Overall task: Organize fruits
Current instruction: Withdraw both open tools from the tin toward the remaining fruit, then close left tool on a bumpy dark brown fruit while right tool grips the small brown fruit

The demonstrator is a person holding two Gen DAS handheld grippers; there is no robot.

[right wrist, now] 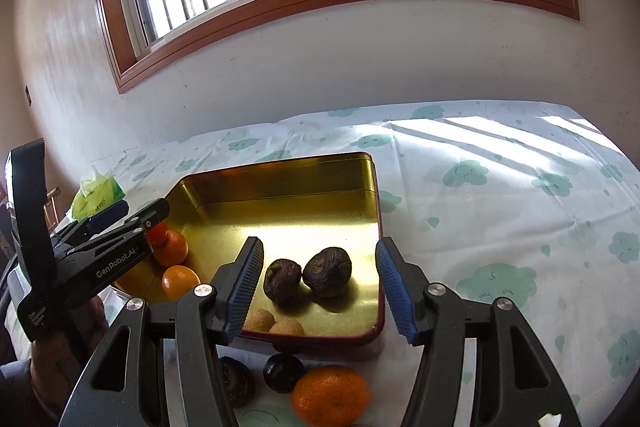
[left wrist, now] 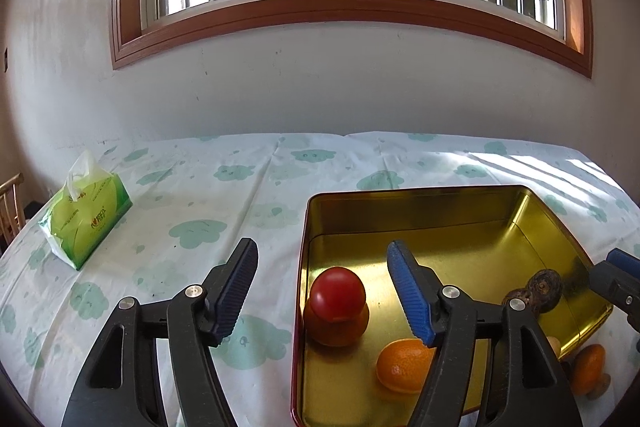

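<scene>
Both tools stand with jaws apart and nothing between the pads: the left gripper (left wrist: 322, 287) hangs over the near left corner of the gold tin (right wrist: 280, 163), the right gripper (right wrist: 320, 287) over its near right corner. The main risk, as I judge it, is rolling: the tin floor looks smooth and the fruit is round, so a nudge from a lowered finger could send a piece skidding out of place or knock the red fruit (left wrist: 337, 293) off the orange fruit it sits on, just ahead of the left gripper. A careless reach for the loose fruit below the right gripper could also catch the tin's near wall and shift everything. Counted: inside the tin, one red fruit on one orange, one more orange (left wrist: 404, 365), two dark wrinkled fruits (right wrist: 327, 271) straight ahead of the right gripper, two small tan ones (right wrist: 286, 327). Outside, nearer than the wall: one orange (right wrist: 330, 395) and two dark fruits (right wrist: 282, 373).
</scene>
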